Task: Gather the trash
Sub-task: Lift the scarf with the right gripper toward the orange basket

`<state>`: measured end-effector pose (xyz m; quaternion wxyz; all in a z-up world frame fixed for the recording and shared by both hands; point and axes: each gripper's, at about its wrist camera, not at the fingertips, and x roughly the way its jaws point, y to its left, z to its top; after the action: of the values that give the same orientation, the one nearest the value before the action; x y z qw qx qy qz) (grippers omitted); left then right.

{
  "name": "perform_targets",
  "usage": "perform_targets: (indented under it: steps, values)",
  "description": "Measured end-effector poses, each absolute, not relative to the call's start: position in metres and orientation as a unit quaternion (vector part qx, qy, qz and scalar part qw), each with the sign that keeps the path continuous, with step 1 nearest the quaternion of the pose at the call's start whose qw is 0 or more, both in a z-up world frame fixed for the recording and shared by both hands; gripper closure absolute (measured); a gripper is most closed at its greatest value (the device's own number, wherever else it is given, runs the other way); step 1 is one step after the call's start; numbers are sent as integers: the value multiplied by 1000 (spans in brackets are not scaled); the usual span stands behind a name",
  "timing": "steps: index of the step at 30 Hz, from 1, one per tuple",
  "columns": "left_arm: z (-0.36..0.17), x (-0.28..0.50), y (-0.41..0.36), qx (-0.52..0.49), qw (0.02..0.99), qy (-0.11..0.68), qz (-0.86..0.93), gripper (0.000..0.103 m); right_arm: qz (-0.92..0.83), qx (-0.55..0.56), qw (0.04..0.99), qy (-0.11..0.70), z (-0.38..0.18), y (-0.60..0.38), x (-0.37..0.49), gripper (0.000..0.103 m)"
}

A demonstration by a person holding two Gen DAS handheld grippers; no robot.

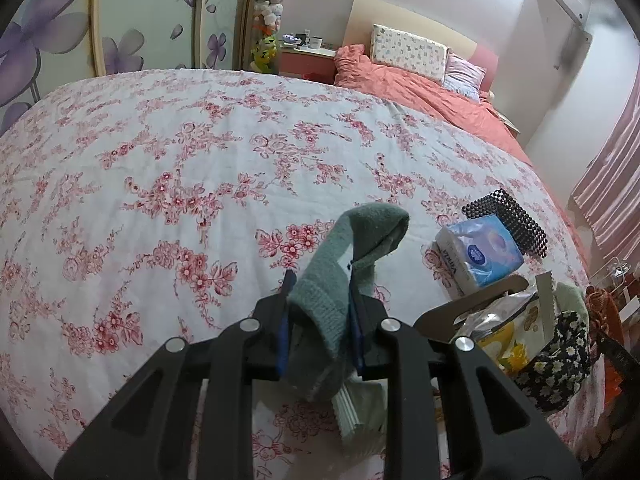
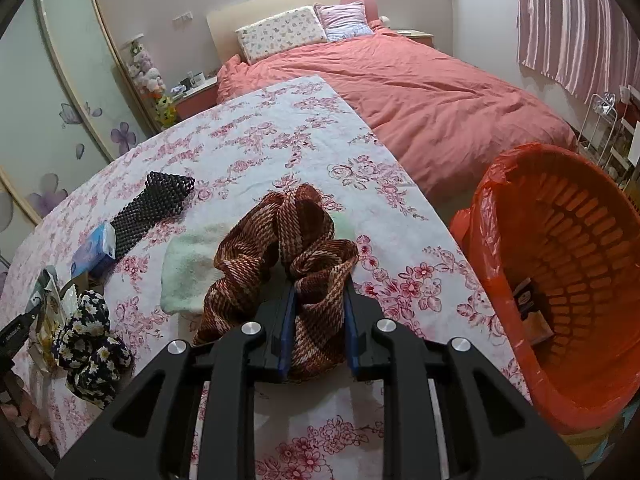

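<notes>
Fingers on both grippers are clamped on fabric: the right gripper (image 2: 318, 292) pinches a bunched brown-and-cream striped woven cloth (image 2: 280, 248), the left gripper (image 1: 320, 292) a grey-green knit sock (image 1: 352, 248) whose lower end disappears between the pads. Beside the floral-print white tablecloth (image 2: 256, 144) sits an orange plastic basket with a red liner (image 2: 560, 280), edge cut off; the dark scraps inside are hard to make out.

Pink duvet (image 2: 420, 92), patterned pillow (image 2: 280, 32)
</notes>
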<state>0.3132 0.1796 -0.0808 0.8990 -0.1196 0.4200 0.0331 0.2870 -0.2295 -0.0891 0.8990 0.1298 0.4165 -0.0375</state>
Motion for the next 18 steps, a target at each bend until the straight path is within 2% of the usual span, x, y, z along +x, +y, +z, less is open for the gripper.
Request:
perform_targets:
  steps: [9,14,18]
  values:
    - [-81,312,182,-130,899,417,29,78,-35,134,899,415,-89,-230,287,82]
    - [-77,310,175,-106,903,415,30,90,-16,151,901,405,-84,-232,281,88]
    - [-58,300,174,-101,913,395,27,91,4,161,907,389,-65,-229,274,89]
